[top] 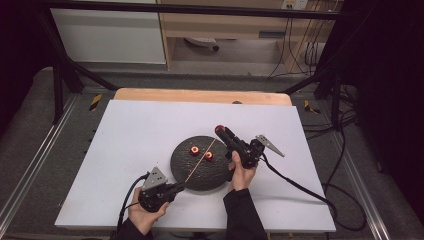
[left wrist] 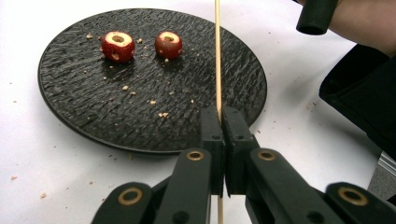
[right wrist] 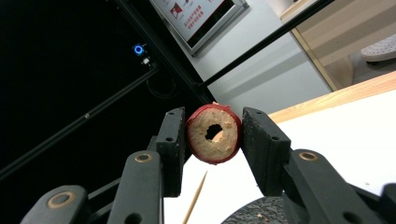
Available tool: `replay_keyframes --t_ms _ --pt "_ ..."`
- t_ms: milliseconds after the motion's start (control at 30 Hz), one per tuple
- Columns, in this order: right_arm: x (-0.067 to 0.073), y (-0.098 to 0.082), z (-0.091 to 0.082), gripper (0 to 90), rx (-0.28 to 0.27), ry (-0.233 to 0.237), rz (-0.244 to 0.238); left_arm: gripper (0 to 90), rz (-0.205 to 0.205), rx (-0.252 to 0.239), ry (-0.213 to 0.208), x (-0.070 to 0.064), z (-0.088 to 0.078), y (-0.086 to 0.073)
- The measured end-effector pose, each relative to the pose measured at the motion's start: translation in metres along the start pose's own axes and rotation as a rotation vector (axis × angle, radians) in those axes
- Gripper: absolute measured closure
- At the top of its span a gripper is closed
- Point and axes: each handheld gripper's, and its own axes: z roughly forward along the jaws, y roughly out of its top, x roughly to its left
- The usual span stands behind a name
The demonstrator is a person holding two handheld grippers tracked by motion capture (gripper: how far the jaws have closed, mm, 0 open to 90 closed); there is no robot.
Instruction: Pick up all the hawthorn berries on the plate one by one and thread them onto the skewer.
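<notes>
Your left gripper (top: 176,188), low and left of centre in the high view, had its fingers (left wrist: 212,135) pinched tight on a thin wooden skewer (left wrist: 217,56), which ran up and to the right over the dark round plate (top: 186,172) in the middle of the white desk (top: 135,135). In the left gripper view the skewer rose straight up the frame, right of two cored red fruit pieces (left wrist: 118,45) lying apart on the crumb-strewn plate. Your right gripper (top: 220,130), right of centre, had its fingers (right wrist: 172,140) closed on a third cored red piece (right wrist: 214,133), its hole facing the camera, raised near the plate's upper right edge, with the skewer tip just below it.
</notes>
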Motion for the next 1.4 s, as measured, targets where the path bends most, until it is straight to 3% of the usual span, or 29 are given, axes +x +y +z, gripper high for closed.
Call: replay_keyframes --t_ms 633,933,1067,1400 --pt "0.001 -0.001 -0.001 61.3 -0.012 0.005 0.007 88.1 -0.012 -0.022 0.000 -0.003 0.001 0.001" --pt "0.001 -0.003 0.000 61.3 -0.017 0.010 0.016 88.1 -0.033 -0.033 0.000 -0.007 0.004 0.005" --pt "0.001 -0.004 0.000 61.3 -0.022 0.014 0.023 88.1 -0.062 -0.038 -0.002 -0.009 0.006 0.007" --pt "0.002 -0.007 0.000 61.4 -0.023 0.017 0.041 88.2 -0.084 -0.051 0.022 -0.016 0.011 0.013"
